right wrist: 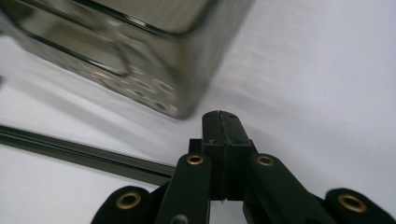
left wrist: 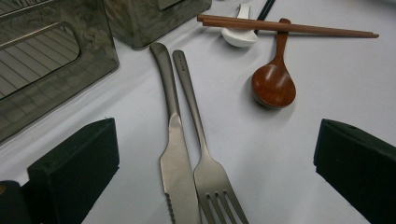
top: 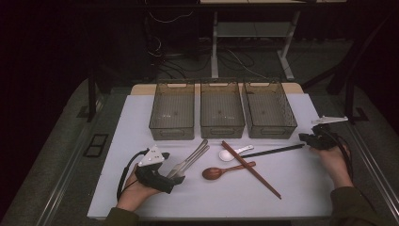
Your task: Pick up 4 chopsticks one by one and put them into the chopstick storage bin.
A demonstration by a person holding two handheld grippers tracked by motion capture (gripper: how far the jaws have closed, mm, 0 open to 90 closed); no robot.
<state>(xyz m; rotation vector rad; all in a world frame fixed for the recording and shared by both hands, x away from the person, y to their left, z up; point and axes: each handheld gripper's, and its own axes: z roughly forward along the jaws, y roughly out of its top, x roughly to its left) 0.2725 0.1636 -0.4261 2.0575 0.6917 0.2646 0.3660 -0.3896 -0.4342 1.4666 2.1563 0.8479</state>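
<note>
Jaws spread on left gripper [top: 176,180], straddling steel knife [left wrist: 176,163] and fork [left wrist: 210,172] lying side by side, ready to pinch. Right gripper [right wrist: 223,122] pressed together, empty, beside black chopsticks [right wrist: 84,156] near bins [top: 221,109].

Bins [top: 222,109] blocking rear; front clear.

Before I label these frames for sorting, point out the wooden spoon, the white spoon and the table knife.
wooden spoon [left wrist: 273,85]: left gripper view, on its bowl.
white spoon [top: 227,155]: high view, on its bowl.
table knife [left wrist: 177,172]: left gripper view, on its blade.
</note>
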